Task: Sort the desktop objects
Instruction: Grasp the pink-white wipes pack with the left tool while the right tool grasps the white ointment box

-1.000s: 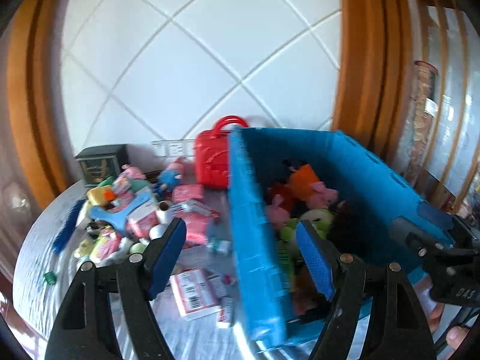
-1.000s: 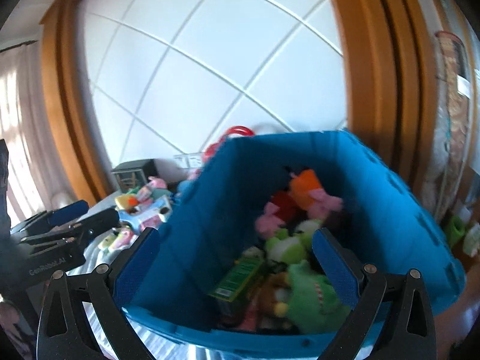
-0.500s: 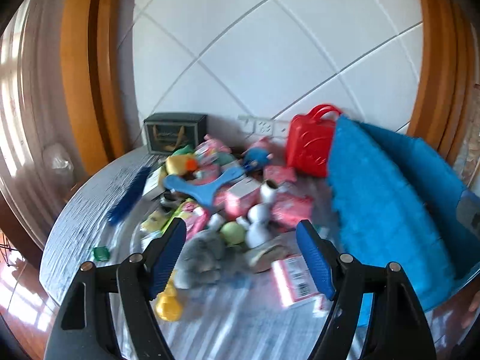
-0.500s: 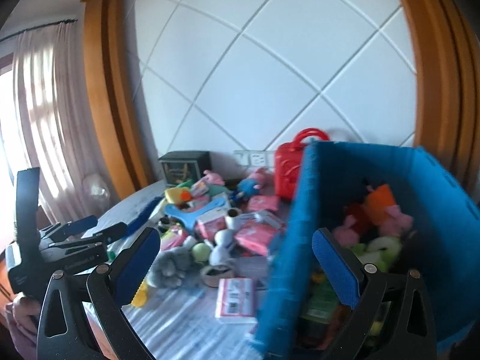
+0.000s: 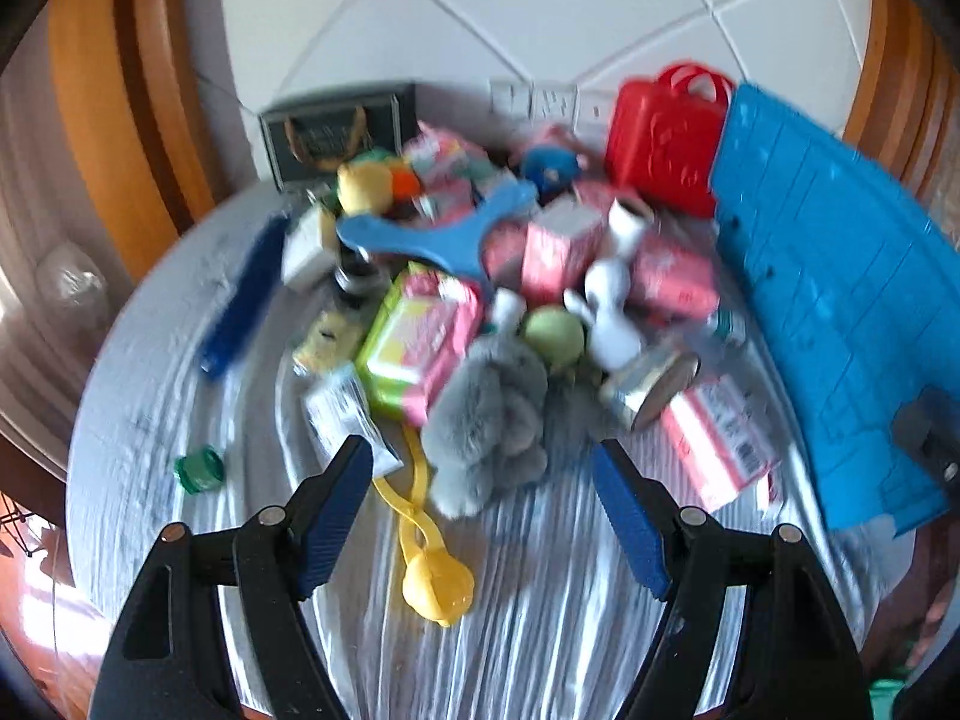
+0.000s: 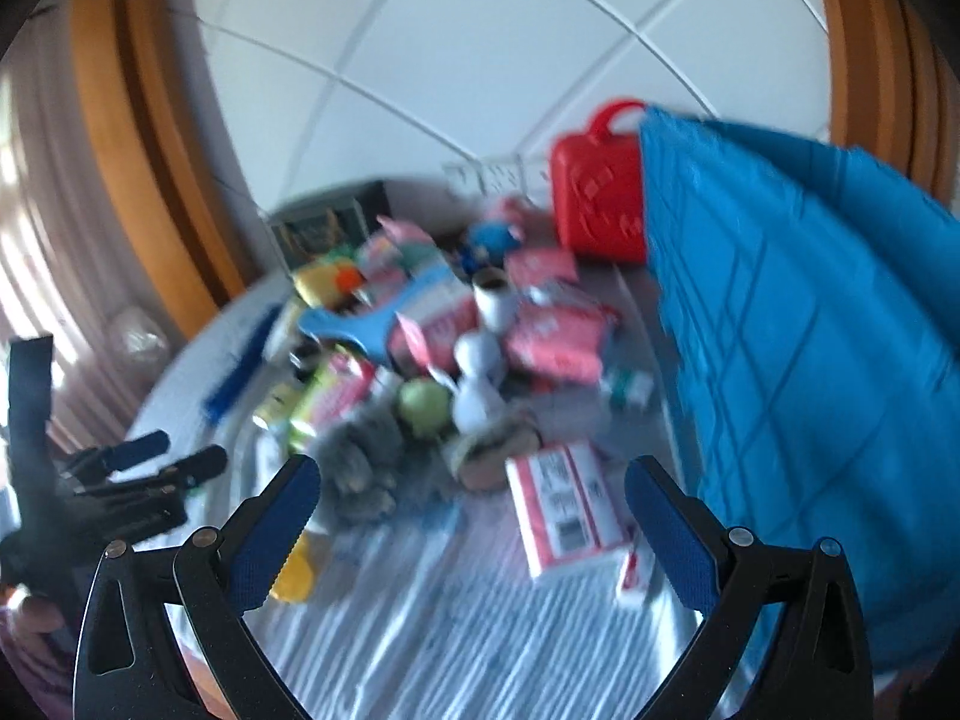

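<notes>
A heap of toys and packets covers the round table [image 5: 150,372]. A grey plush toy [image 5: 492,420] lies at the heap's near edge, with a yellow plastic toy [image 5: 429,576] beside it. My left gripper [image 5: 483,480] hangs open just above and in front of the plush, nothing between its fingers. A red-and-white packet [image 6: 567,516] lies flat next to the blue bin [image 6: 810,360]. My right gripper [image 6: 471,492] is open and empty above the near table, left of the bin. The left gripper [image 6: 144,462] also shows at the right wrist view's left edge.
A red toy case [image 5: 666,138] stands at the back beside the bin [image 5: 840,300]. A dark box [image 5: 336,132] sits at the back left, a blue brush [image 5: 240,300] and a green cap [image 5: 201,468] lie left. A silver can [image 5: 648,381] lies on its side.
Both grippers have swung left and downward, away from over the blue bin, toward the toy heap. The bin's inside is no longer visible. Both stayed open.
</notes>
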{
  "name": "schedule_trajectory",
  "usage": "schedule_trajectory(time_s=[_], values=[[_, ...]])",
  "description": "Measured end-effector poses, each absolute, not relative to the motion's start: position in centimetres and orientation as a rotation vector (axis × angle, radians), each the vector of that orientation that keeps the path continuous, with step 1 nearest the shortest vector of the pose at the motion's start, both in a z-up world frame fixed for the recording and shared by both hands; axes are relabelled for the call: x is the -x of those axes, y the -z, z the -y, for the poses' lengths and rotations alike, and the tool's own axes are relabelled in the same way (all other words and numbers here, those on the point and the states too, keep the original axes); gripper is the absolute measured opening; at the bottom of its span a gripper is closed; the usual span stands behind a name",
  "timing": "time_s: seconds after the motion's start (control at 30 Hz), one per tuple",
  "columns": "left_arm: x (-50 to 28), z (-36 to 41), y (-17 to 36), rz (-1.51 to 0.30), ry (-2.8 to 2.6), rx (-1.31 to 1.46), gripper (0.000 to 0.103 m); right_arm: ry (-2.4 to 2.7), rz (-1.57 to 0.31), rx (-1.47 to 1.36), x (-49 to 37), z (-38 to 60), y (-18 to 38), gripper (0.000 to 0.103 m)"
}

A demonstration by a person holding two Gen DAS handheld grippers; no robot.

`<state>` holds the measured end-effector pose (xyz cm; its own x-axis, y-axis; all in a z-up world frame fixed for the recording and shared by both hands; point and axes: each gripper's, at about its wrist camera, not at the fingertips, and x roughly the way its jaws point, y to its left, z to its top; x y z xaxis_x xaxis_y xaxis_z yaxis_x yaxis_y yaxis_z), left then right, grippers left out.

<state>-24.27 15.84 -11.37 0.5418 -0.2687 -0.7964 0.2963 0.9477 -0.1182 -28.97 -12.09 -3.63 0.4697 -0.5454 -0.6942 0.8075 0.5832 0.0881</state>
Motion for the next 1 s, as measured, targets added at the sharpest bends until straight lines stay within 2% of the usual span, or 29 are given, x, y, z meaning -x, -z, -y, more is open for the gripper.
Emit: schedule_trajectory(time_s=[0.37,0.5,0.77,0.9,1.0], values=[[23.6,-8.2,20.3,-1.082,0.474,-0.116,0.075,1.089,-0.704,-0.621,33.8,13.3,16.9,0.103],[23.9,-4.1,21.7,-1.094,0.572,-0.127,0.075,1.17,-0.704,-0.67,36.3,13.8,20.2,0.103],[23.4,7.3,22.0,-1.093,0.768,-0.093,0.075,1.312,-0.69,-0.649,38.8,14.7,22.2,0.103],[23.7,11.6,23.2,-1.06,0.745,-0.218,0.076,1.359,-0.678,-0.645,39.0,14.7,23.4,0.103],[24.3,13.0,23.6,-0.994,0.7,-0.333,0.084,1.372,-0.671,-0.646,39.1,14.5,24.1,0.103]])
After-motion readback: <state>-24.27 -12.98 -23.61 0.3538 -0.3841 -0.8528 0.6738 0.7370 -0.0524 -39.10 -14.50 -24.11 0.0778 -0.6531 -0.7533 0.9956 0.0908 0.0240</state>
